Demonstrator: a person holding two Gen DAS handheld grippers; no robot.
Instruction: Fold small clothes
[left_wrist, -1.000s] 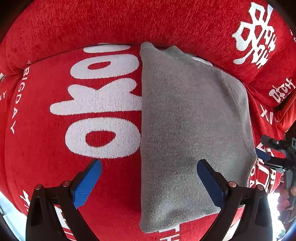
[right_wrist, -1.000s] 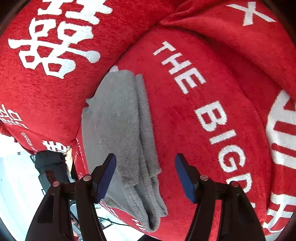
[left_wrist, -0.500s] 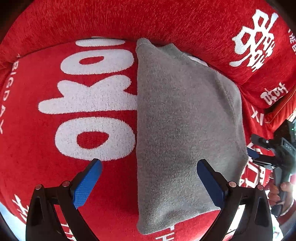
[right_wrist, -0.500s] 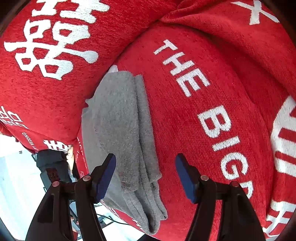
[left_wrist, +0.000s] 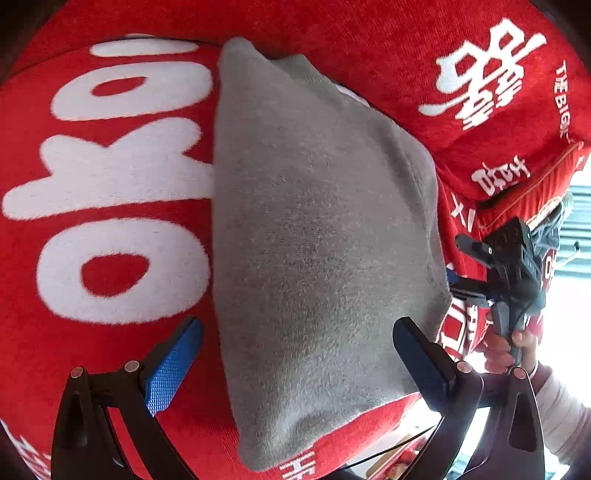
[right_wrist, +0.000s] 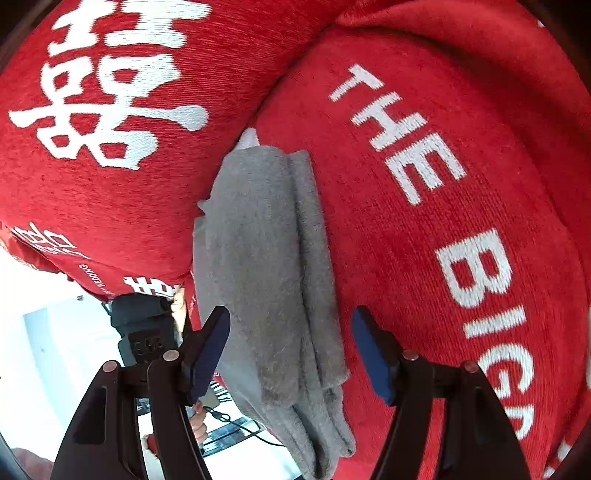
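Two grippers hang over the folded cloth, and neither holds anything. The left gripper (left_wrist: 297, 354) has its blue-padded jaws spread wide, one pad over the red cover and the other over the near right part of the grey garment (left_wrist: 317, 258). The right gripper (right_wrist: 290, 349) also has its jaws apart, and in the right wrist view they frame the near end of the same grey garment (right_wrist: 273, 266) without closing on it.

The garment is a fuzzy grey piece, folded into a long narrow stack. From the left wrist view it shows a smooth top face with a straight left edge. From the right wrist view several layered edges run along its right side. It lies on a red sofa cover (left_wrist: 110, 350), with its far end against the red back cushion (right_wrist: 110, 206).

White writing covers the red fabric. On the seat, the right wrist view reads "THE BIG" and further letters cut off at the frame edge. Large rounded white characters lie just left of the garment in the left wrist view. A white double-happiness character sits on the back cushion, with small "THE BIG" lettering beside it.

At the right edge of the left wrist view, a hand (left_wrist: 517, 347) in a light sleeve grips the other gripper's handle.
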